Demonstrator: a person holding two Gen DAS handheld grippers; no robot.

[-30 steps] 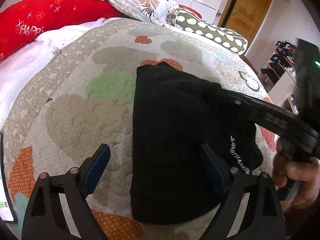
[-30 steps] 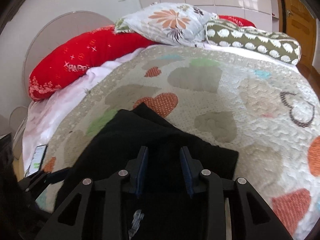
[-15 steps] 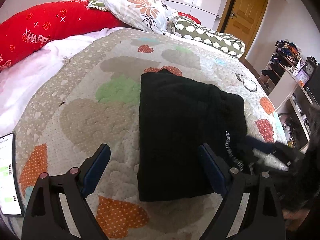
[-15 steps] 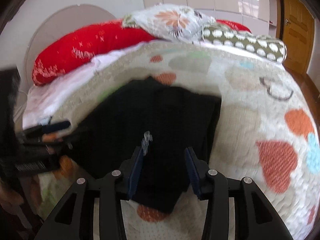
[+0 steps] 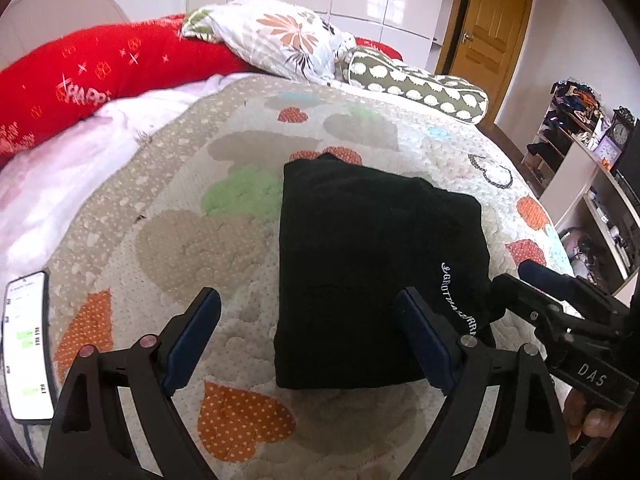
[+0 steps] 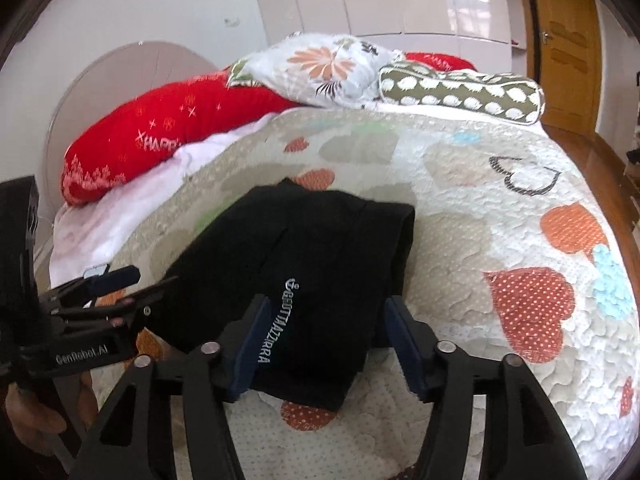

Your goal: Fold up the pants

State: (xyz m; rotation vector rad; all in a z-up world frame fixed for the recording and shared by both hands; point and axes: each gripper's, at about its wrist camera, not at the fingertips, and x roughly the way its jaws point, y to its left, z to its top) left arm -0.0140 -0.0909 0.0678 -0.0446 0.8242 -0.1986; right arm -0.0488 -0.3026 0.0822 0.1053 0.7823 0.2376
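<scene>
The black pants (image 5: 368,264) lie folded into a rectangle on the heart-patterned quilt (image 5: 180,240), white lettering near their right edge. My left gripper (image 5: 306,300) hovers open over their near left edge, with nothing pressed between the blue pads. In the right wrist view the same pants (image 6: 320,240) sit under my right gripper (image 6: 326,304). Its jaws are opening and straddle the near corner of the cloth without pinching it. Each gripper shows in the other's view: the right gripper (image 5: 516,276) at the pants' right side, the left gripper (image 6: 150,276) at their left.
A phone (image 5: 26,344) with a lit screen lies at the bed's left edge. A red pillow (image 5: 80,80), a floral pillow (image 5: 280,36) and a green spotted bolster (image 5: 416,84) line the head. A wooden door (image 5: 492,32) and shelves (image 5: 580,140) stand to the right.
The right gripper has drawn back from over the pants to their near right corner, and its jaws have widened. The left gripper has pulled back and up a little. The pants stay flat.
</scene>
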